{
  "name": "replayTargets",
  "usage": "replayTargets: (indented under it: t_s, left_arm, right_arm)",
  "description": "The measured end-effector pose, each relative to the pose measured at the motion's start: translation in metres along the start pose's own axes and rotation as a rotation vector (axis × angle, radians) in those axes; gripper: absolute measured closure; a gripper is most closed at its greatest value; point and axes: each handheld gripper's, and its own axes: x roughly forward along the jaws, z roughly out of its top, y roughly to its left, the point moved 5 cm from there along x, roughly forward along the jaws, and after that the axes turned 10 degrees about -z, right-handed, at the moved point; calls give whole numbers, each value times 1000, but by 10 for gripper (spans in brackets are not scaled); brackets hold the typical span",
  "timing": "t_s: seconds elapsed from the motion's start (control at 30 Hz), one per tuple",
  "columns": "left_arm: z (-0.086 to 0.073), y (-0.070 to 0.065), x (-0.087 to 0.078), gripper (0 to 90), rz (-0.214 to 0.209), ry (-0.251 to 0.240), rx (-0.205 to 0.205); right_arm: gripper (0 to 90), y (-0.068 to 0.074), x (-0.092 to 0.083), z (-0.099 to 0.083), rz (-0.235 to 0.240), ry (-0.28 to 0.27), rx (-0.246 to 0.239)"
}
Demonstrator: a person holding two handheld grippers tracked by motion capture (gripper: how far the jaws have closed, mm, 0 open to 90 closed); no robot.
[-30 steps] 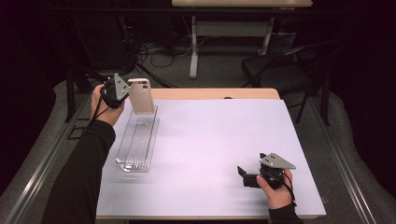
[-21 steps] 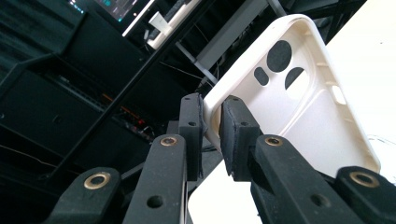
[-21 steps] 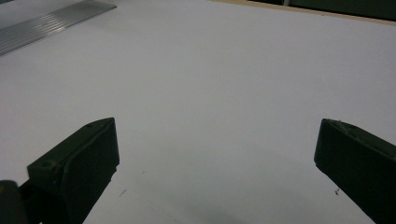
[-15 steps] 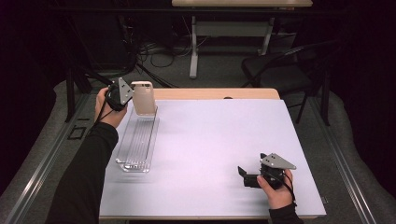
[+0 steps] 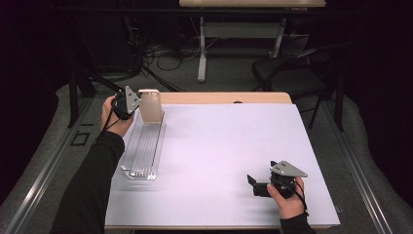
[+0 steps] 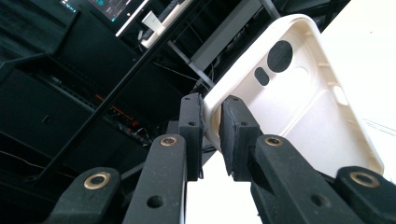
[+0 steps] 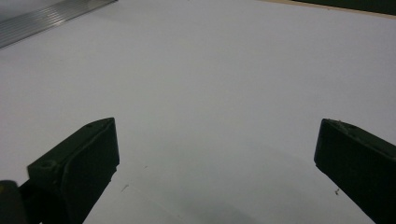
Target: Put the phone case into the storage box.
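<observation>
Pinching one rim of the cream phone case (image 6: 299, 93), the left gripper (image 5: 130, 103) holds it upright over the clear slotted tray (image 5: 143, 151) at the table's (image 5: 234, 146) far-left corner. Lowering it squarely should seat its bottom edge in a slot. Near the right front edge, the right gripper (image 5: 254, 184) rests with fingers spread, empty.

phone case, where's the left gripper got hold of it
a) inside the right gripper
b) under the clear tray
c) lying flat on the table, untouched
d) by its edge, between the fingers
d: in the left gripper view the left gripper is shut on the rim of the phone case, lifted at the far end of the tray.
</observation>
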Motion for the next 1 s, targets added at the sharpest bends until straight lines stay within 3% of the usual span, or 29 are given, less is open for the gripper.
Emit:
replayTargets:
  t_s: [0.77,1.0]
  left_arm:
    - [-3,-4,5,798,-9,13,19]
    - [-5,-3,4,798,-2,36,55]
  right_arm:
    - [0,1,0,-1,3,6,-7]
    - [0,1,1,-1,3,8,-15]
